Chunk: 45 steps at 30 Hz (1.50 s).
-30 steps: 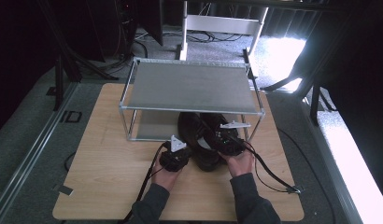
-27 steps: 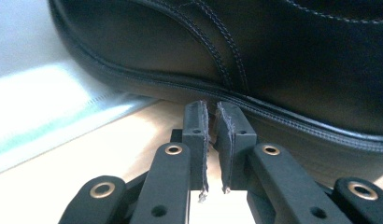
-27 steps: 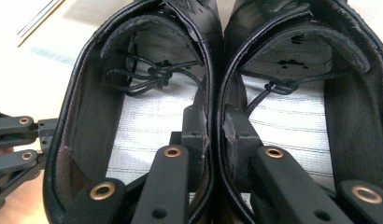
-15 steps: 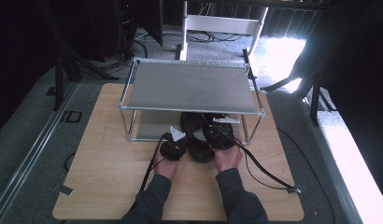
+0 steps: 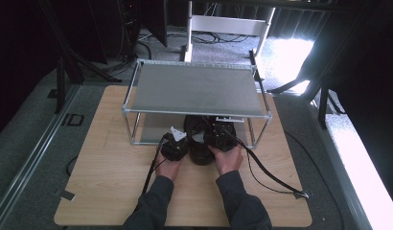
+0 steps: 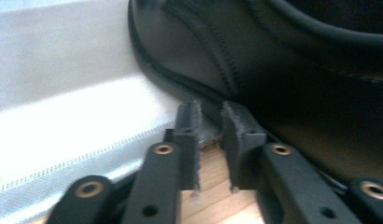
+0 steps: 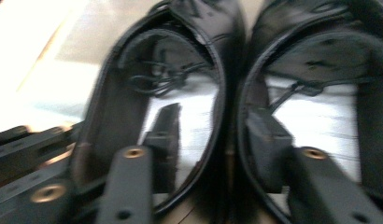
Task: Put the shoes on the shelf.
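Under the wire rack [image 5: 197,88], a metal-framed stand with a flat grey mesh top, your pair of black leather shoes [image 5: 200,139] sits side by side with the toes pushed in on the lower shelf [image 5: 149,134] and the heels jutting out toward you over the wooden table [image 5: 108,163]. Your forearms come in low and close together, both hands level with the heels: your left gripper [image 5: 174,146] rests against the outer side of the left shoe [image 6: 273,70], and your right gripper [image 5: 222,136] sits on top of the heels. On the left, the jaws have just been opening and now stand a narrow gap apart with nothing pinched between them; their tips are at the welt where the smooth, stitched upper meets the sole, with the pale shelf liner beside and bare wood below. On the right, the jaws have also just been opening: one finger [image 7: 164,135] is down inside the left shoe's opening and the other inside the right shoe [image 7: 320,93], straddling the two adjoining collars, and you cannot tell from the blurred right gripper view whether the pads press on the leather. The insoles shine pale and glossy, and laces lie tucked inside each shoe.
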{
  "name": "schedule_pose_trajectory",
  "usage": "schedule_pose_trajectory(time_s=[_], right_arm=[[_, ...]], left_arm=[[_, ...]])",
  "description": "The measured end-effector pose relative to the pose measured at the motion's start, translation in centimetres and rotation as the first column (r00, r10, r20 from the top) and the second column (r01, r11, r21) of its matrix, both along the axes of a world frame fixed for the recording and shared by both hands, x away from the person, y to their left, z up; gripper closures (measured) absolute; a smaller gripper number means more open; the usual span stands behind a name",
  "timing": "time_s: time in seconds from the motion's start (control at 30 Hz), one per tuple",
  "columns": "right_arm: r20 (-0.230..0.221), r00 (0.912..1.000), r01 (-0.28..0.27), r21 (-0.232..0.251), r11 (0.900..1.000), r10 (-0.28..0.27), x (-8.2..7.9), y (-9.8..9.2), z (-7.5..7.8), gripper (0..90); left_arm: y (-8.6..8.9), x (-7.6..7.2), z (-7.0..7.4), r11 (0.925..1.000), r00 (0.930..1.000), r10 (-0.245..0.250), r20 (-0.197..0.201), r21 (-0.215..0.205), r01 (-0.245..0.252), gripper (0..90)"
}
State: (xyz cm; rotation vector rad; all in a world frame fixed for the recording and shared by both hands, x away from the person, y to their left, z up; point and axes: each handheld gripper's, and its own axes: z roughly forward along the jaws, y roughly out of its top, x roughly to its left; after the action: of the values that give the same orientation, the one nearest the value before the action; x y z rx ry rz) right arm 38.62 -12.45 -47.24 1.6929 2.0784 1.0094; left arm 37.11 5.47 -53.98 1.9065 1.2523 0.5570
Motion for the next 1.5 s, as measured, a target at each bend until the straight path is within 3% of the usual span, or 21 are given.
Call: schedule_pose_trajectory(time_s=[0.2, 0.27, 0.43, 0.47, 0.5, 0.57, 0.6, 0.67, 0.9, 1.03, 1.13, 1.33, 1.43, 1.5], right_arm=[[0.023, 0.9997, 0.005, 0.030, 1.000, -0.006, -0.4, -0.3, 0.2, 45.5], [0.074, 0.9972, 0.007, 0.028, 1.000, -0.009, -0.9, -0.4, 0.7, 46.9], [0.127, 0.9916, -0.029, 0.026, 0.999, 0.025, -1.7, -0.8, 1.8, 46.2], [0.146, 0.9886, -0.039, 0.014, 0.999, 0.037, -2.1, -0.9, 2.1, 46.3], [0.186, 0.9794, -0.078, -0.021, 0.997, 0.080, -3.0, -1.2, 2.6, 48.3], [0.208, 0.9682, -0.130, -0.058, 0.990, 0.139, -3.6, -1.5, 2.9, 50.1], [0.232, 0.9582, -0.153, -0.079, 0.985, 0.168, -4.1, -1.8, 3.1, 51.1], [0.244, 0.9539, -0.163, -0.069, 0.984, 0.175, -4.5, -2.5, 3.4, 49.9], [0.251, 0.9520, -0.156, -0.094, 0.983, 0.175, -6.2, -5.8, 2.5, 43.2], [0.239, 0.9515, -0.171, -0.113, 0.979, 0.194, -6.6, -7.0, 0.9, 38.7], [0.205, 0.9610, -0.170, -0.089, 0.981, 0.185, -6.3, -7.6, -0.6, 37.2], [0.165, 0.9669, -0.185, -0.071, 0.980, 0.195, -5.5, -7.8, -2.6, 34.6], [0.170, 0.9636, -0.195, -0.078, 0.978, 0.206, -5.3, -7.7, -2.9, 33.9], [0.173, 0.9649, -0.186, -0.081, 0.979, 0.198, -5.1, -7.6, -3.0, 33.9]], left_arm=[[0.6, 0.1, -0.2, 0.9998, 0.9999, 0.002, -0.010, -0.019, -0.002, 65.2], [0.6, 0.0, -0.2, 0.9999, 0.9999, 0.003, -0.011, -0.014, -0.003, 64.9], [0.9, -0.5, 0.0, 0.9997, 1.0000, 0.004, -0.004, -0.025, -0.005, 60.3], [1.3, -1.0, 0.3, 0.9990, 0.9999, 0.013, -0.004, -0.042, -0.013, 60.3], [1.5, -1.3, 0.4, 0.9984, 0.9999, 0.013, -0.007, -0.055, -0.014, 59.0], [1.8, -1.9, 0.6, 0.9968, 0.9999, 0.013, -0.007, -0.079, -0.014, 57.1], [1.9, -2.1, 0.7, 0.9963, 0.9999, 0.009, -0.006, -0.085, -0.009, 56.2], [2.0, -2.8, 1.0, 0.9948, 1.0000, -0.001, 0.002, -0.102, 0.001, 54.8], [1.5, -5.4, 1.8, 0.9871, 0.9974, -0.065, 0.031, -0.145, 0.068, 44.8], [0.4, -6.7, 2.2, 0.9858, 0.9930, -0.106, 0.051, -0.125, 0.112, 34.9], [-0.6, -6.9, 2.1, 0.9889, 0.9919, -0.116, 0.052, -0.087, 0.120, 30.3], [-2.3, -6.5, 1.6, 0.9946, 0.9937, -0.103, 0.044, -0.001, 0.104, 33.6], [-2.3, -6.1, 1.7, 0.9938, 0.9938, -0.106, 0.032, -0.029, 0.107, 36.9], [-2.4, -6.0, 1.9, 0.9928, 0.9926, -0.116, 0.037, -0.026, 0.117, 39.5]])
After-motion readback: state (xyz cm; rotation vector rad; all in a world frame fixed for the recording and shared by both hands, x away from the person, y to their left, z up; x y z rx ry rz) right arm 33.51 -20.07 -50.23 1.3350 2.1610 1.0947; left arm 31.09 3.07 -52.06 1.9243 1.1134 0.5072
